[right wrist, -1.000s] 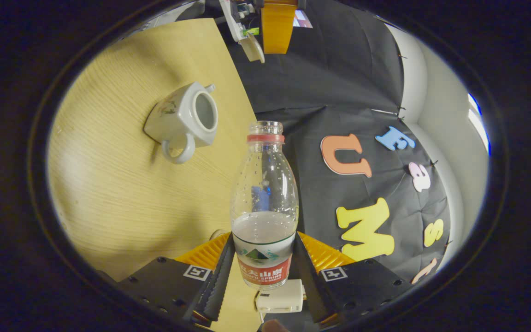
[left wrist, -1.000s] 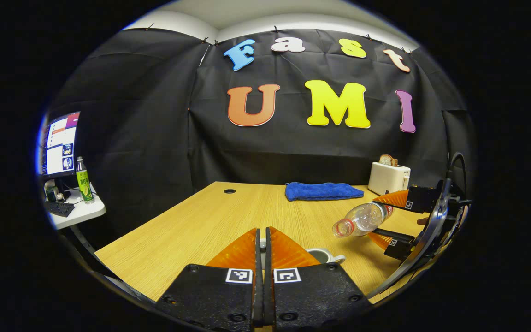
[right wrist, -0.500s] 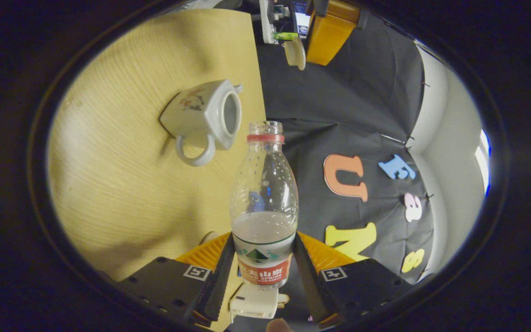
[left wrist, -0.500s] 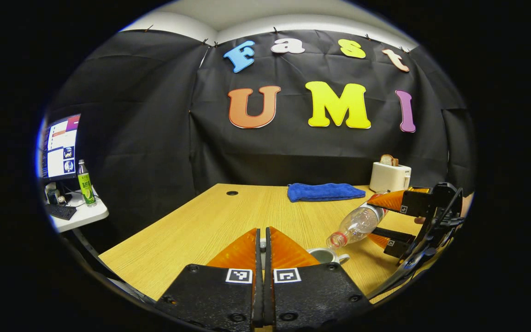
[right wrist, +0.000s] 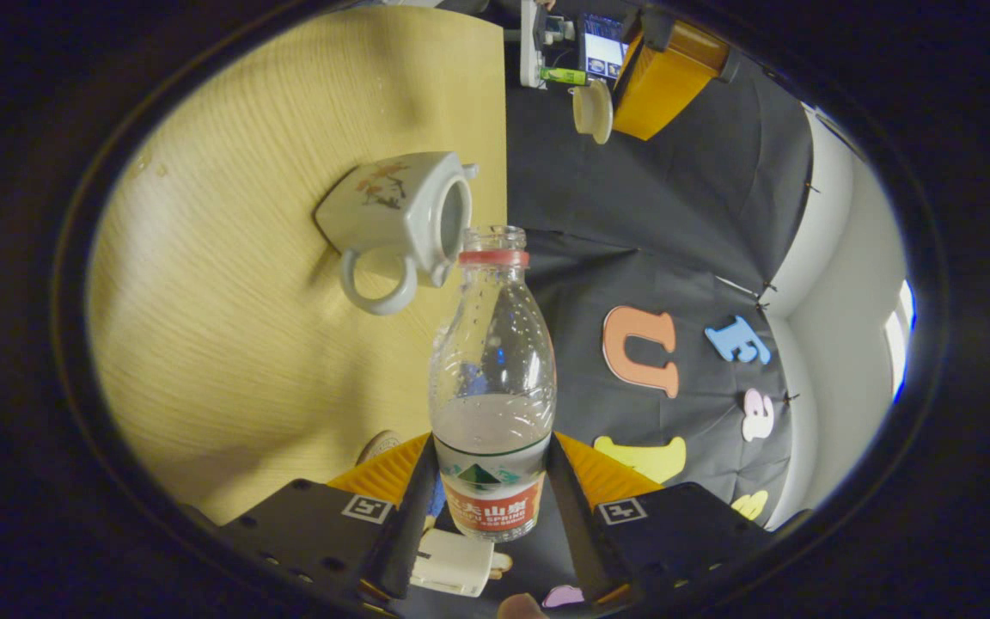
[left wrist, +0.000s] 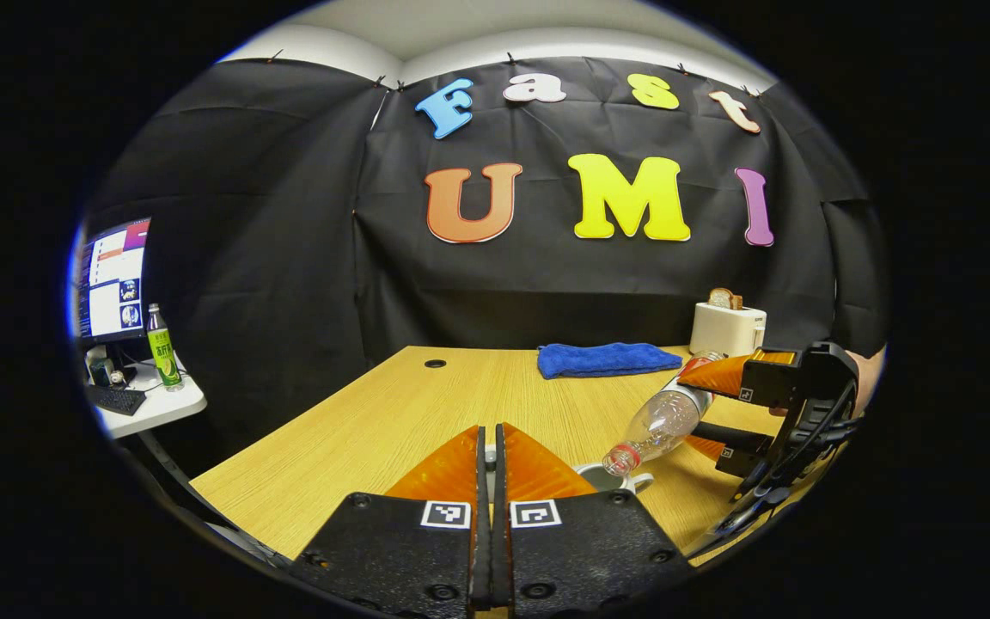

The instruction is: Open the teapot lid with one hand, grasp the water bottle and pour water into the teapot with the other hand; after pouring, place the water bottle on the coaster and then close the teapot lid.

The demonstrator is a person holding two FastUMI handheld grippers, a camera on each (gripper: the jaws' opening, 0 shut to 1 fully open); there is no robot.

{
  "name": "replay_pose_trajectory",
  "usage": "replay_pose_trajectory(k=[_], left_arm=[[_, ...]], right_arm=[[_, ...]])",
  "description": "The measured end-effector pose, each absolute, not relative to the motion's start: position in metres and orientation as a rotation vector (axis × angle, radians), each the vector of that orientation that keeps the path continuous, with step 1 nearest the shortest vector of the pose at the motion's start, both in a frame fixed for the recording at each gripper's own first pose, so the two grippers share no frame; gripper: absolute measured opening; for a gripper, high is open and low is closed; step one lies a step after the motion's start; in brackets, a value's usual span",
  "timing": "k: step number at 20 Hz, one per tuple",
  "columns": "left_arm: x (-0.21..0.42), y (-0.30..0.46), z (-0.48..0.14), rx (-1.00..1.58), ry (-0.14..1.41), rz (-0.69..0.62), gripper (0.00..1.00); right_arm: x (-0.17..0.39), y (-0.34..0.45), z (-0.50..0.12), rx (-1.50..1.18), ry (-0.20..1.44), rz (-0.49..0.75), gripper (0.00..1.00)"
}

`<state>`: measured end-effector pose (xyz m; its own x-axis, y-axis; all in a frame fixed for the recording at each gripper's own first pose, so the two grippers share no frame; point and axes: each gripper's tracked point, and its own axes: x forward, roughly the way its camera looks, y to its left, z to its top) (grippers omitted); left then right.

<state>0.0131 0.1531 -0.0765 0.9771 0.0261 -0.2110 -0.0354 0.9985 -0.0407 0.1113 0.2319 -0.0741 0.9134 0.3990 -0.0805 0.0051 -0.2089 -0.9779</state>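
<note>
In the right gripper view, the right gripper [right wrist: 491, 481] clamps the water bottle [right wrist: 492, 387] by its labelled lower body, one finger on each side of the label, with a little water lying in the clear plastic just above the label. The bottle is uncapped, its red neck ring and open mouth sitting just beside the open top of the white teapot [right wrist: 396, 215], which rests on the wooden desk [right wrist: 229, 344] with its handle loop turned toward the camera and a small painted motif on its side. Farther off in that view, the left gripper [right wrist: 624, 90] holds the teapot lid [right wrist: 591, 110] up and well clear of the pot. In the left gripper view, that gripper's own fingers [left wrist: 448, 468] are drawn together with only a thin slit between them; what they pinch is hidden in that slit from this angle. To the right there, the bottle is tipped neck down, its mouth right at the teapot's rim [left wrist: 602, 475], and a hand [left wrist: 866, 378] shows behind the right gripper. At the back of the desk lie a folded blue towel [left wrist: 605, 358] and a white toaster [left wrist: 725, 328] with a slice of bread in it. A side table at the far left carries a monitor [left wrist: 110, 279], a green bottle [left wrist: 160, 348] and a keyboard [left wrist: 113, 399].
</note>
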Motion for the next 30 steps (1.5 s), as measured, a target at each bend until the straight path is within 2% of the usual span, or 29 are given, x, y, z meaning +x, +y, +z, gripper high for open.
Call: replay_pose_trajectory(k=[30], left_arm=[[0.010,0.163,-0.071,-0.068,0.194,0.039,0.03]], right_arm=[[0.120,0.232,-0.056,-1.898,-0.405,0.305,0.71]])
